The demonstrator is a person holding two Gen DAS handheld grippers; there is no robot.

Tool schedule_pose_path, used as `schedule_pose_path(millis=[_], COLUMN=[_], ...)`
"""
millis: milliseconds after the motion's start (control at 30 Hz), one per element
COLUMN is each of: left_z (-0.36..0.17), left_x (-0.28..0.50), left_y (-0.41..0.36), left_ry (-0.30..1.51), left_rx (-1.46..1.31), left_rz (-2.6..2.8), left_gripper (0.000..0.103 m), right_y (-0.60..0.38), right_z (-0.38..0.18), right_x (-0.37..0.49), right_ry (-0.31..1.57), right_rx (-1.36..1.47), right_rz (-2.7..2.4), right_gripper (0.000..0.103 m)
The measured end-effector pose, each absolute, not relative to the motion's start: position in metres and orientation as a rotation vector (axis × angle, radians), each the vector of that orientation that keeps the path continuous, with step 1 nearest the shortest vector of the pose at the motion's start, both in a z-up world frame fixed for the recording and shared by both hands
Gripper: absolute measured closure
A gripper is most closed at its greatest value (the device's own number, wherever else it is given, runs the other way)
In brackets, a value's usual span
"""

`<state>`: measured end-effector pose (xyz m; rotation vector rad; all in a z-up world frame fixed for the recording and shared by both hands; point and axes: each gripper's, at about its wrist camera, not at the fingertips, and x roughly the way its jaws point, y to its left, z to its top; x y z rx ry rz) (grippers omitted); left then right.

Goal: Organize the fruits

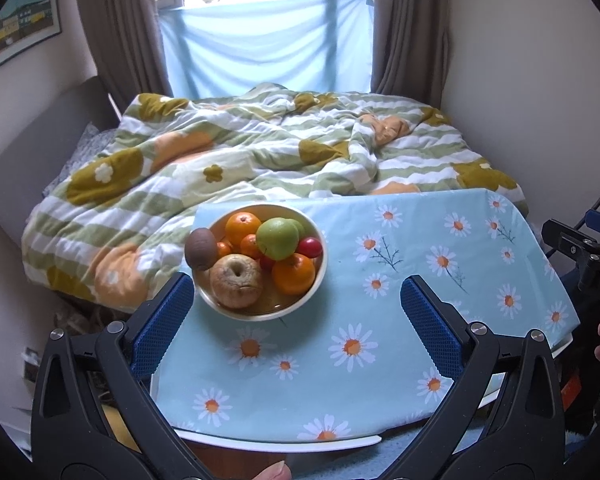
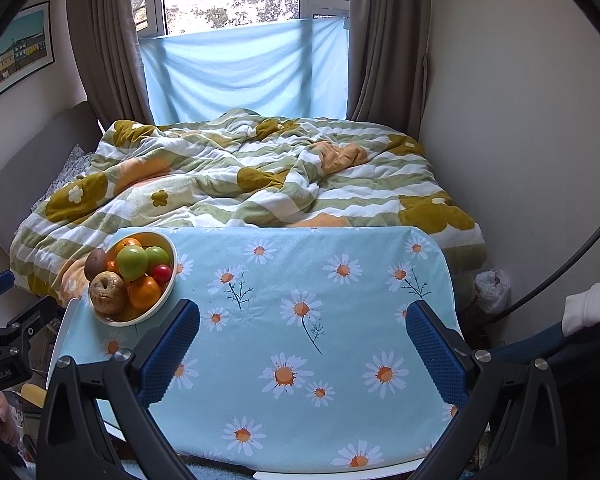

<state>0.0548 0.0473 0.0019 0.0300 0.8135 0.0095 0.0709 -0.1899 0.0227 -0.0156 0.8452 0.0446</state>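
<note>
Near the far left corner of the table (image 1: 440,360), as it is seen by the left wrist camera, a cream bowl (image 1: 315,280) is placed, and all the fruits are heaped inside it: a green apple (image 1: 278,238), oranges (image 1: 294,274), a small red fruit (image 1: 311,246), a pale russet apple (image 1: 236,280) and a brown kiwi (image 1: 200,248) that is perched on the rim. Nothing is held by the left gripper (image 1: 296,296); its blue, ribbed pads are spread wide, the left pad just beside the bowl, so that a fruit could probably be taken from above. The cloth is thin and smooth, printed with daisies — no fruit is seen on it.

From the right wrist camera the same bowl (image 2: 168,300) is found at the left, well apart from the right gripper (image 2: 302,322), which is also opened wide and empty over bare cloth. The fruit skins look glossy and round; whether they are real or plastic cannot be told. Behind the table a rumpled quilt (image 2: 240,184) is spread. Such a scene fits both fruits gathered already and fruits waiting to be sorted out.
</note>
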Motion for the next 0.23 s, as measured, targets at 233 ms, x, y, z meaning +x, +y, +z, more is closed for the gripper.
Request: schedule_pose_path(millis=[233], left_z=[-0.0073], left_x=[0.0608], left_y=[0.0510], left_ry=[0.840], left_rx=[0.033], left_rz=[0.028], left_gripper=[0.000], right_y=[-0.1877], right_z=[0.0179], right_x=[0.0762], right_ry=[0.870], right_rx=[-0.008], right_rz=[0.037], right_gripper=[0.000])
